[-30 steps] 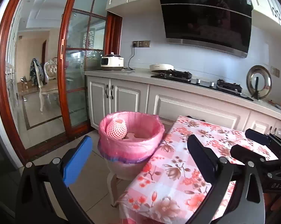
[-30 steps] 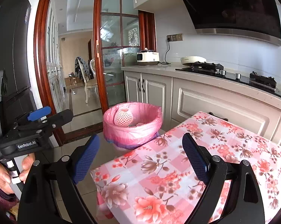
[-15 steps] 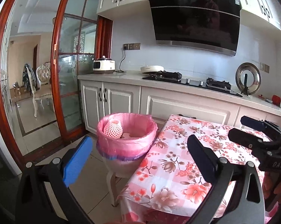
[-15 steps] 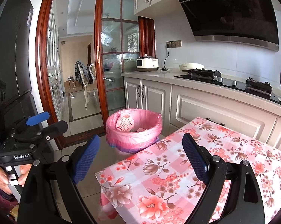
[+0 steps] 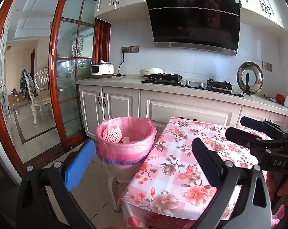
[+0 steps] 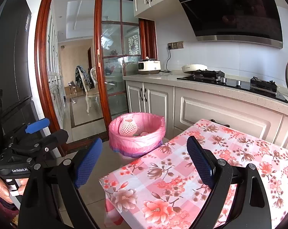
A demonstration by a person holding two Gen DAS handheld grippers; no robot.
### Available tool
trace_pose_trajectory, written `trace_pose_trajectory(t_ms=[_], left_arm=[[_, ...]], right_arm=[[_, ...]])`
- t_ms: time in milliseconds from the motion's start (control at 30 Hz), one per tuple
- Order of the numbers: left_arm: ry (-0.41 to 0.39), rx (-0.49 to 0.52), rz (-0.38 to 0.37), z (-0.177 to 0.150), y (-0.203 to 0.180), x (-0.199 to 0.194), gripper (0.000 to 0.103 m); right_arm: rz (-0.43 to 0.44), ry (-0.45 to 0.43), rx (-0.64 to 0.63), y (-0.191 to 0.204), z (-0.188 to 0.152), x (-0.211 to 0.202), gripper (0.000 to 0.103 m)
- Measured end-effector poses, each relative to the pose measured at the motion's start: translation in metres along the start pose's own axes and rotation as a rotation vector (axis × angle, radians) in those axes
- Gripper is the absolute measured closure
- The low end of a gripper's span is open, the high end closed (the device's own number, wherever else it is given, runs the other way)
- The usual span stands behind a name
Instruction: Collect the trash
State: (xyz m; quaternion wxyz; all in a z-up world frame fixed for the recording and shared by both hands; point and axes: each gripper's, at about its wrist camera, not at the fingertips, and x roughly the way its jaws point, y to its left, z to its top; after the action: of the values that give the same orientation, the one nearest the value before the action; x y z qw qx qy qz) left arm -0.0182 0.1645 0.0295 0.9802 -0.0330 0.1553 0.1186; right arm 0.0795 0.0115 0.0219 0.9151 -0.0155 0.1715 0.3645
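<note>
White kitchen cabinets and a black hob lined the back wall behind a floral-clothed worktop (image 5: 184, 164). Both the left gripper (image 5: 142, 160) and the right gripper (image 6: 144, 158) hung above its near corner with fingers spread wide, holding nothing. A bin (image 5: 125, 143) lined with a pink bag stood just beside the worktop's far corner, with a pink foam net (image 5: 112, 133) and other scraps inside.

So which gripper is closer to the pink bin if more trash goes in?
Probably the left gripper: the pink bin sits just past its open fingers. The right gripper, also open and empty, hangs over the flowered table.
</note>
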Motion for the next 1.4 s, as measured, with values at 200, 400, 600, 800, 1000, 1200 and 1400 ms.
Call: trace_pose_trajectory(t_ms=[200, 400, 600, 800, 1000, 1200, 1400], left_arm=[[-0.007, -0.016, -0.004, -0.001, 0.003, -0.002, 0.005], [-0.02, -0.023, -0.01, -0.001, 0.002, -0.005, 0.005], [-0.05, -0.027, -0.017, -0.001, 0.001, -0.011, 0.005], [-0.054, -0.02, -0.021, -0.002, -0.001, -0.011, 0.005], [-0.05, -0.023, -0.014, -0.005, -0.002, -0.008, 0.005], [-0.065, -0.032, 0.006, -0.013, -0.002, -0.003, 0.005], [-0.078, -0.035, 0.002, -0.018, -0.003, -0.003, 0.005]], right_arm=[[0.021, -0.013, 0.002, 0.002, 0.0, -0.002, 0.018], [0.024, -0.025, -0.003, 0.005, -0.001, -0.004, 0.018], [0.02, -0.056, 0.01, 0.001, -0.001, -0.008, 0.018], [0.017, -0.075, 0.006, 0.001, -0.003, -0.008, 0.018], [0.02, -0.084, 0.015, -0.001, -0.006, -0.008, 0.018], [0.022, -0.119, 0.018, -0.002, -0.01, -0.009, 0.018], [0.016, -0.129, 0.012, -0.001, -0.013, -0.009, 0.018]])
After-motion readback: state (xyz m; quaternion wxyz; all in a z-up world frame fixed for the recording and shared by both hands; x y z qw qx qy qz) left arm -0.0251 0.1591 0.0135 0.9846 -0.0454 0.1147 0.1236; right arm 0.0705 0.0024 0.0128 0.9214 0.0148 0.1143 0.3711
